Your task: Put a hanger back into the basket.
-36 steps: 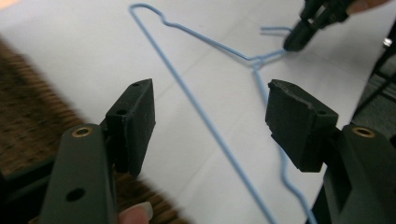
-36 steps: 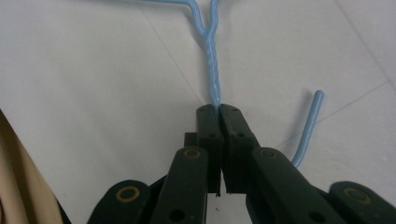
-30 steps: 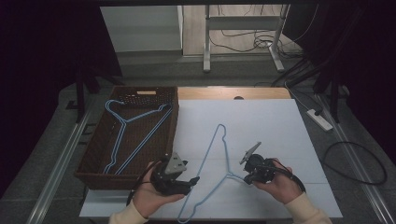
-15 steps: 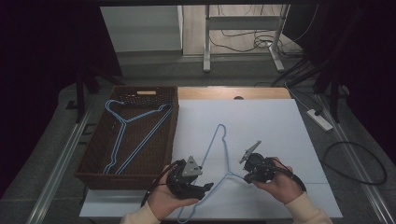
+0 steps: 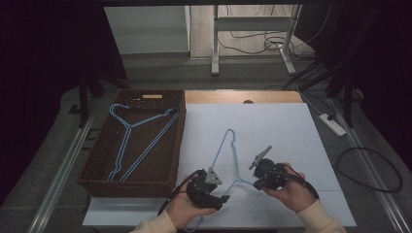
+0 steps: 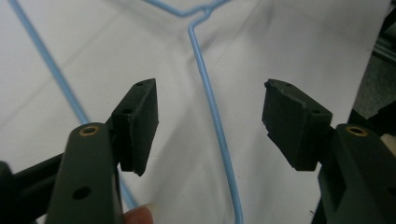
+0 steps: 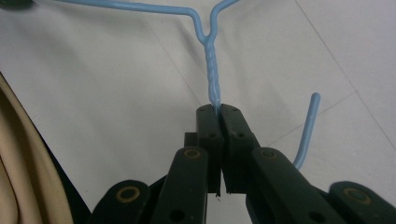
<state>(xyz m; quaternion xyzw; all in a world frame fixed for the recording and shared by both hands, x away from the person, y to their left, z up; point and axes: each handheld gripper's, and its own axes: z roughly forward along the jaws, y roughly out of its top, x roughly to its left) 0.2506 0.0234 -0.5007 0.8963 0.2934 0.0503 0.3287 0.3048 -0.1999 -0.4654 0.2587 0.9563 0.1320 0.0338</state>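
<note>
Hanger (image 5: 228,158) lies on the white counter (image 5: 291,131) beside the basket (image 5: 97,179); right gripper (image 7: 218,109) has its jaws clenched on the twisted neck, while left gripper (image 6: 210,121), jaws released and just closing slightly, straddles one wire arm without touching

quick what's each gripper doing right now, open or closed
left gripper: open, jaws just closing slightly, hanger wire between them but untouched
right gripper: shut on the blue hanger at its twisted neck
</note>
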